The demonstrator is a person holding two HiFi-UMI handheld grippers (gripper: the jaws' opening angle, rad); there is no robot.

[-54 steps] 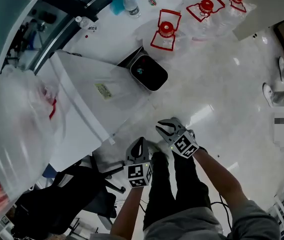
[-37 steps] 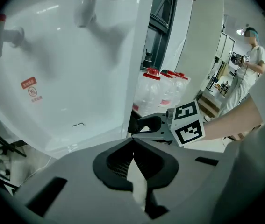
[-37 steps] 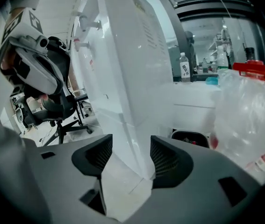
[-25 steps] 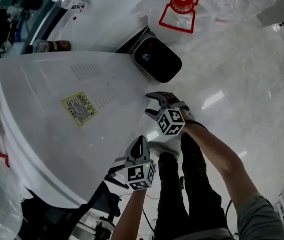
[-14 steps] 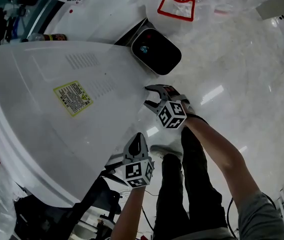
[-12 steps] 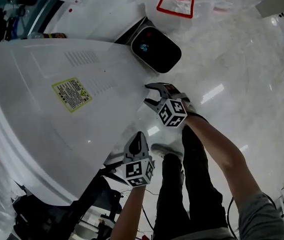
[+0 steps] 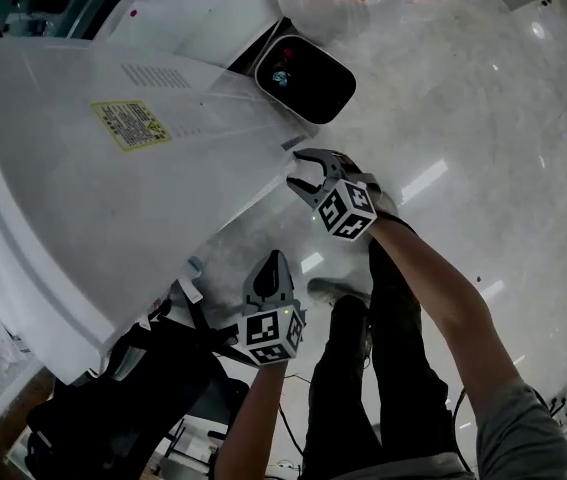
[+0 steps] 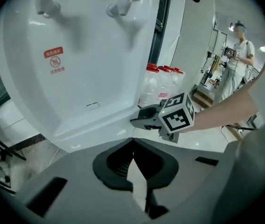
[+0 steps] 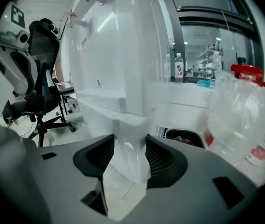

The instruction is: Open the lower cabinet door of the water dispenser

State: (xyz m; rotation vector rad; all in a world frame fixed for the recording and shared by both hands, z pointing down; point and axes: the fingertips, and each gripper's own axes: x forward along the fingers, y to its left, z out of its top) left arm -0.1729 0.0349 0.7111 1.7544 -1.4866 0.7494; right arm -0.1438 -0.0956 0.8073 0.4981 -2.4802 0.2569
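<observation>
The white water dispenser (image 7: 113, 198) fills the left of the head view. My right gripper (image 7: 303, 173) is at its near lower corner. In the right gripper view the white edge of the lower cabinet door (image 9: 127, 125) stands between the two pads, and the jaws of the right gripper (image 9: 128, 157) are closing around it. My left gripper (image 7: 271, 263) hangs lower, just off the dispenser's front, shut with nothing in it. In the left gripper view the left gripper (image 8: 132, 141) points at the dispenser's front panel (image 8: 76, 78), with the right gripper (image 8: 136, 122) beyond it.
A black-topped box (image 7: 298, 66) stands on the floor behind the dispenser. A black office chair (image 7: 133, 388) is at the lower left, close to my left gripper. Water jugs with red caps (image 9: 244, 120) stand to the right. A person (image 8: 237, 55) stands far back.
The right gripper has stayed at the dispenser's lower corner and its jaws have narrowed around the door edge. The left gripper has drifted a little lower in the head view. The black chair has come into sight.
</observation>
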